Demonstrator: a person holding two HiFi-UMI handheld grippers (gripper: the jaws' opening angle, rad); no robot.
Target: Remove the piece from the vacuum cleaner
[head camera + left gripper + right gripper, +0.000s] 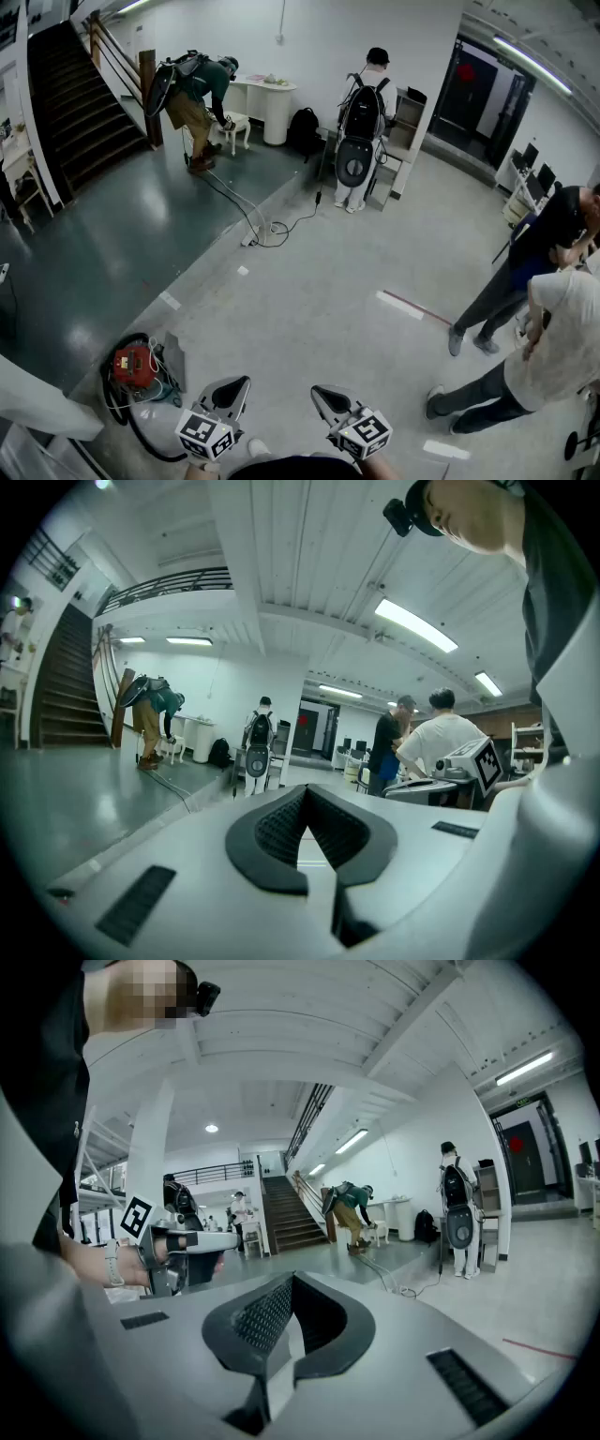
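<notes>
Vacuum cleaner (134, 366) (red, hose (142, 436) round it) lies nr left gripper (242, 383).

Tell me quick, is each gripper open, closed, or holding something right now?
Left gripper: closed, jaw tips together, holding nothing.
Right gripper: closed, jaw tips together, holding nothing.

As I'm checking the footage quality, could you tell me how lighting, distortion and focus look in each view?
Head view: even ceiling light, strong fisheye bending, sheen on the dark floor, vacuum cleaner clear. Left gripper view: ceiling light strip blown out. Right gripper view: black vignette corners, staircase small but sharp.
</notes>
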